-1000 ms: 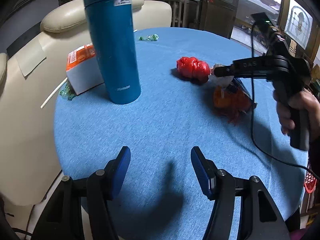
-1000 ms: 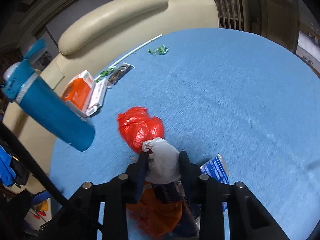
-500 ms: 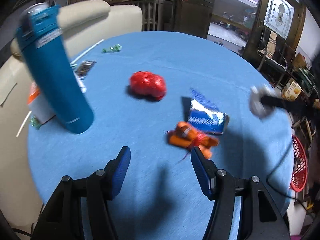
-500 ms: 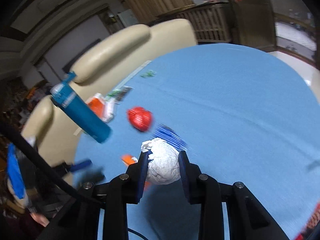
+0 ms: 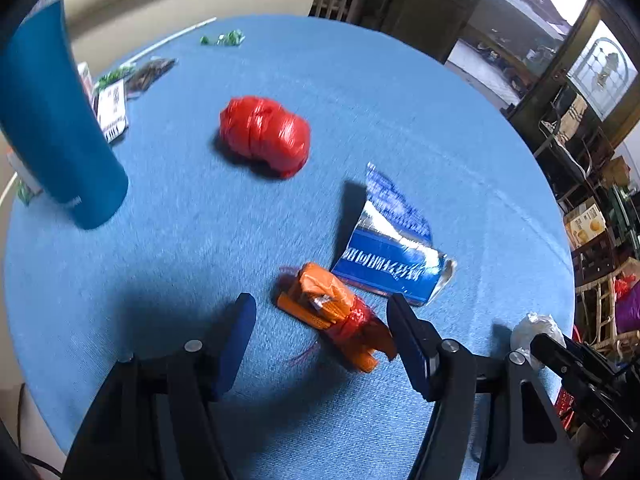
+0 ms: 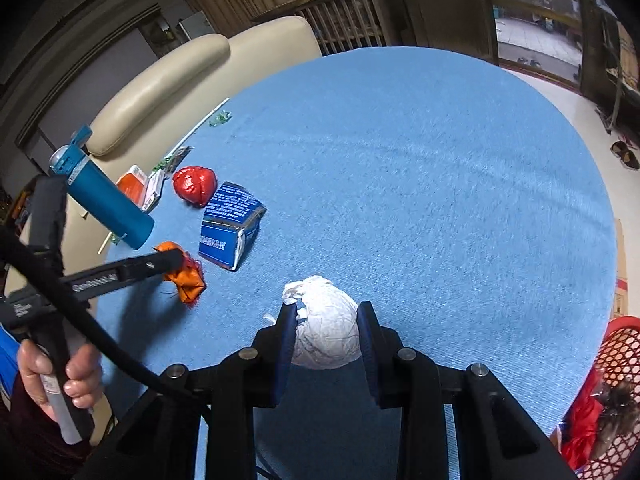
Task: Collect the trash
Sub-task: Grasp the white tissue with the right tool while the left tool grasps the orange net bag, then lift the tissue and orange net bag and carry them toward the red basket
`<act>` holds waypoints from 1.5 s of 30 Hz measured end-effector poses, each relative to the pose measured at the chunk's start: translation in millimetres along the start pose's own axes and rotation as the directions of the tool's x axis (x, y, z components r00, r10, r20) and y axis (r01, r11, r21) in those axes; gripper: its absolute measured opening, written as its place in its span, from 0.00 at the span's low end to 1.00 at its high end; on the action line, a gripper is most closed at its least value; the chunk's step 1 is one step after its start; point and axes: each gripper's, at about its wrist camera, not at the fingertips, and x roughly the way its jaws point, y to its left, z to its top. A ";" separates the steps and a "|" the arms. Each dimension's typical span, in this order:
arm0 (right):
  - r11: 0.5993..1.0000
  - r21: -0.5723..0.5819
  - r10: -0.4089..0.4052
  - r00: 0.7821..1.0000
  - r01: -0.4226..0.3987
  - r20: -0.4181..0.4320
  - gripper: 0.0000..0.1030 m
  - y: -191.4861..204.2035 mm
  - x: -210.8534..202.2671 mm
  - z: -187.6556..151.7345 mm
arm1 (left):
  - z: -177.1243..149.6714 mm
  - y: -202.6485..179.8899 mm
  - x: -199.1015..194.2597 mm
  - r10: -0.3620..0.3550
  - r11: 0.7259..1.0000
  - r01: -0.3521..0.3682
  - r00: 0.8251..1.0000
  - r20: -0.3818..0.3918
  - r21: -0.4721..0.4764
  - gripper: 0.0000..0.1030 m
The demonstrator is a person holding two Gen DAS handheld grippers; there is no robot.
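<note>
Clamped in the right tongs [image 6: 326,340] above the blue table [image 6: 440,200]: a light, crushable paper wad [image 6: 326,330]; between the just-widened, empty left tongs [image 5: 320,324]: a soft orange wrapper [image 5: 332,316], best pinched mid-bundle.

A crumpled white paper ball [image 6: 326,326] sits clamped between two dark blue pads above the round blue table [image 6: 440,180]. On the cloth lie a knotted red plastic bag [image 5: 266,136], a torn blue and silver foil packet [image 5: 394,248] with one end gaping, and an orange wrapper bundle [image 5: 334,312] bound with red string, just beside the packet.
</note>
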 end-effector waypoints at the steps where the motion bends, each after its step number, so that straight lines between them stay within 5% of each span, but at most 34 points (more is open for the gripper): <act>1: 1.000 0.001 0.005 1.000 -0.005 -0.004 0.34 0.9 1.5 -0.2 | -0.7 1.2 1.7 -0.003 1.000 0.003 1.000 -0.004 -0.005 0.66; 11: 1.000 -0.001 0.025 1.000 -0.025 -0.006 0.36 1.2 6.9 -6.7 | -12.0 -8.5 -6.7 -0.061 0.998 0.061 0.998 0.005 0.021 0.23; 19: 0.999 -0.003 0.042 0.998 -0.042 0.040 0.34 3.6 -13.5 -8.2 | -23.7 -12.4 -32.2 -0.076 0.996 0.074 0.996 0.044 0.052 0.22; 28: 0.999 -0.011 0.054 0.991 -0.053 0.124 0.34 8.1 -56.8 -10.0 | -32.6 -49.3 -86.0 -0.022 0.986 -0.003 0.989 0.146 0.169 0.22; 37: 0.999 -0.022 0.040 0.978 -0.036 0.206 0.34 4.7 -105.9 -23.2 | -55.6 -108.0 -142.0 0.020 0.937 -0.126 0.950 0.311 0.324 0.22; 45: 1.000 -0.019 0.027 0.966 -0.023 0.257 0.34 -1.0 -135.8 -36.3 | -70.7 -137.5 -164.9 0.012 0.905 -0.171 0.926 0.378 0.390 0.23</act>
